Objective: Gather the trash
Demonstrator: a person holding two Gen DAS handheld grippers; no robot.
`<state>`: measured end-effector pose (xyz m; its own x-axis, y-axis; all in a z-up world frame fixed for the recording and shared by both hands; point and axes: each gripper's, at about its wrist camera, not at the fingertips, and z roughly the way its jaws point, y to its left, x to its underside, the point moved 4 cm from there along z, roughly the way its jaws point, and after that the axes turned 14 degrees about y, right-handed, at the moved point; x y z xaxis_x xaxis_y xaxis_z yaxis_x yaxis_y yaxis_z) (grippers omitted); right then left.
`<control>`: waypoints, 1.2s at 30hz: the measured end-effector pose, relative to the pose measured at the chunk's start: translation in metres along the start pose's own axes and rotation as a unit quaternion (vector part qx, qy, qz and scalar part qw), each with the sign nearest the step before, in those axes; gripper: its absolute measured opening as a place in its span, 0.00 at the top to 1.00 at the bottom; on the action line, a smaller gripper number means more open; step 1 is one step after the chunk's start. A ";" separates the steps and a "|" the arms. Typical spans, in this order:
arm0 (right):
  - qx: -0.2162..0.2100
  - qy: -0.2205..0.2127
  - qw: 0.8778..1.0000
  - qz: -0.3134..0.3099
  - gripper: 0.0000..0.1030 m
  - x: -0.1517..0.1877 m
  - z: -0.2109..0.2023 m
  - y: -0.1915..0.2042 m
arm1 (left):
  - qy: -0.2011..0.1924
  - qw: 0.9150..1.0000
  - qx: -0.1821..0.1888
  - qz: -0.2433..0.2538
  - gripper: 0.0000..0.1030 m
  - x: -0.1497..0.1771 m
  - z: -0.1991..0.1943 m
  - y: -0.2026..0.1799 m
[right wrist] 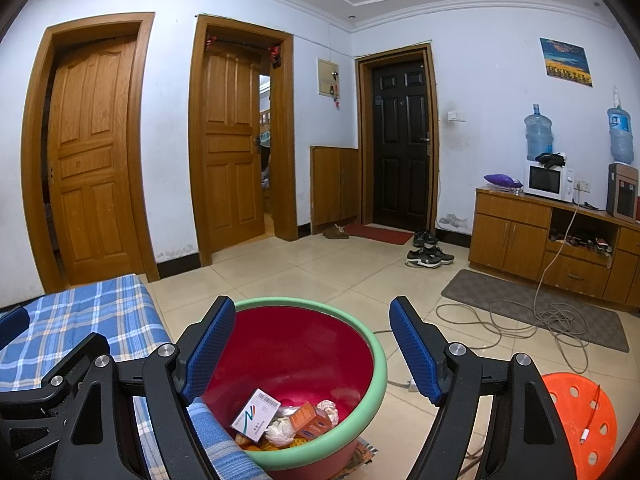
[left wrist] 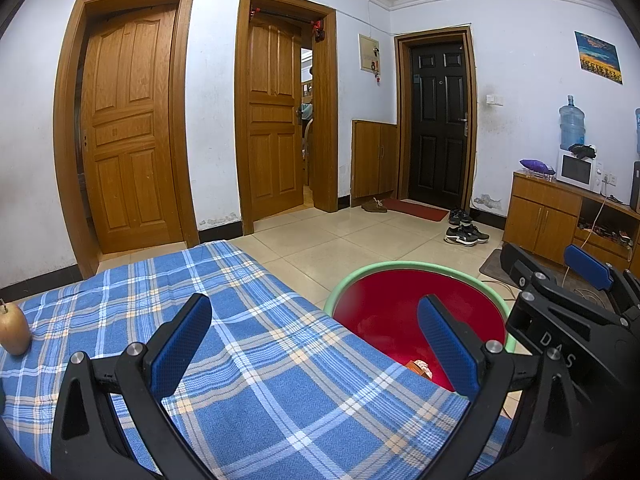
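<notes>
Bin mouth open above; bed edge likely crowds left.

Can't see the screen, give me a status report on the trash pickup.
Both grippers open, empty: left, right. Basin holds boxes, crumpled paper. Apple sits on plaid cloth. Nothing blocking.

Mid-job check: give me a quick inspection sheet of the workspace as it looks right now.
Surface: blue plaid cloth, nothing on it in view but a pear-like fruit at its left edge.
Job's things: red basin with green rim on the floor beside the cloth; it holds a white box, an orange box and crumpled wrappers.
Clutter: orange stool with a small white plug and red wire on it; shoes by the black door.
Grippers: left gripper open, empty; right gripper open, empty, above the basin.
Cables: loose coil on floor and mat.
Surroundings: wooden doors, cabinet, microwave, water jugs.
</notes>
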<state>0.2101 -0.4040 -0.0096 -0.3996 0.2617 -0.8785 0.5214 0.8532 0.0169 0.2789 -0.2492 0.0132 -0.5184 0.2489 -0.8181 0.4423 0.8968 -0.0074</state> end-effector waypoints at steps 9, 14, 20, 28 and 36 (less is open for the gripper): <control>0.002 -0.002 1.000 0.004 0.22 0.000 -0.003 -0.004 | -0.001 1.000 0.000 0.001 0.02 -0.001 0.000 0.000; 0.003 -0.002 1.000 0.004 0.22 0.000 -0.003 -0.004 | -0.001 1.000 0.001 0.002 0.02 -0.001 0.000 -0.001; 0.004 -0.003 1.000 0.006 0.22 0.001 -0.004 -0.006 | -0.001 1.000 0.001 0.001 0.02 -0.001 0.000 -0.001; 0.004 -0.003 1.000 0.006 0.21 0.001 -0.004 -0.006 | -0.001 1.000 0.001 0.001 0.02 0.000 0.000 -0.001; 0.004 -0.003 1.000 0.007 0.21 0.001 -0.005 -0.006 | -0.001 1.000 0.001 0.002 0.02 -0.001 0.000 -0.002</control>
<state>0.2029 -0.4071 -0.0084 -0.3878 0.2701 -0.8813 0.5326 0.8460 0.0250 0.2785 -0.2508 0.0138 -0.5156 0.2509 -0.8193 0.4456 0.8952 -0.0062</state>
